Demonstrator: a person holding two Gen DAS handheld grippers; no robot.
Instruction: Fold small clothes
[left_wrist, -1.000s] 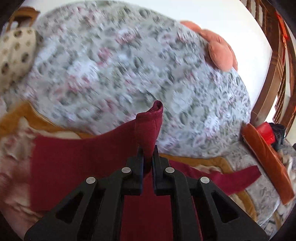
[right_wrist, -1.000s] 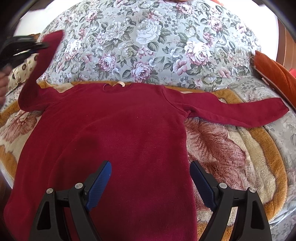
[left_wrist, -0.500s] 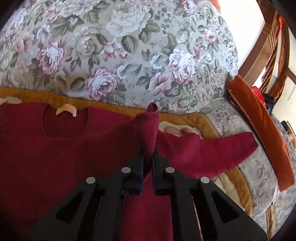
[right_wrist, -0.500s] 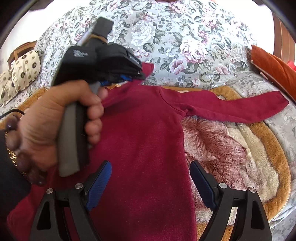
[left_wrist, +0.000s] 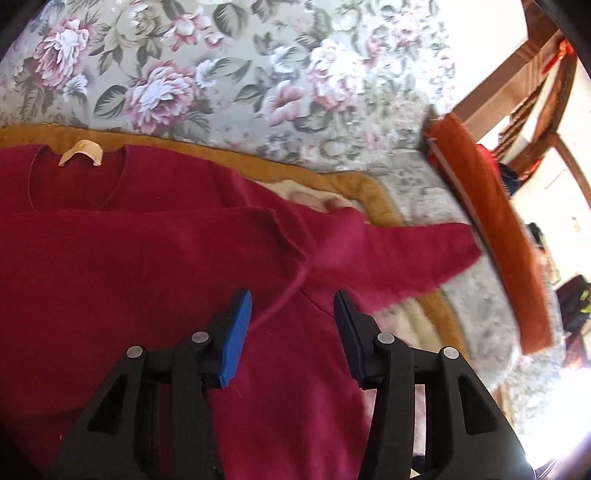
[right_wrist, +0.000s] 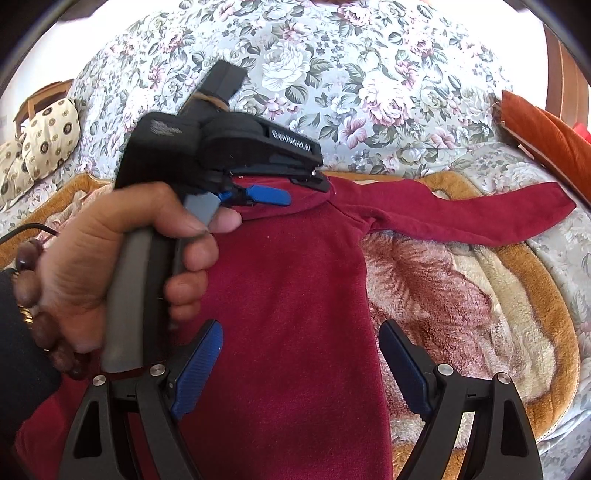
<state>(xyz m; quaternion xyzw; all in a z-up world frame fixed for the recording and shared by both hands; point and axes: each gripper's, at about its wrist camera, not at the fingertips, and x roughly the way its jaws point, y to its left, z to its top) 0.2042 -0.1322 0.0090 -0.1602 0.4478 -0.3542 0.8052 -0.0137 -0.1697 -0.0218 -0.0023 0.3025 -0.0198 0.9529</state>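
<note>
- Your left gripper has let go: half a second ago its fingers were clenched on the left sleeve cuff, and now they stand apart with nothing between them, hovering over the red sweater.
- That sleeve now lies folded across the chest, its end near the right armhole, so the first sleeve fold looks done.
- The sweater lies flat on the fleece blanket on the bed, neck label towards the floral cushion.
- Your right gripper hangs over the lower body of the sweater, fingers spread wide, holding nothing.
- The right sleeve is stretched out to the side, not yet folded; it is probably your next piece.
- An orange cushion sits just beside that cuff; whether they touch, I cannot tell.
- Your left hand and its gripper body block much of the right camera's view of the sweater's left half.
</note>
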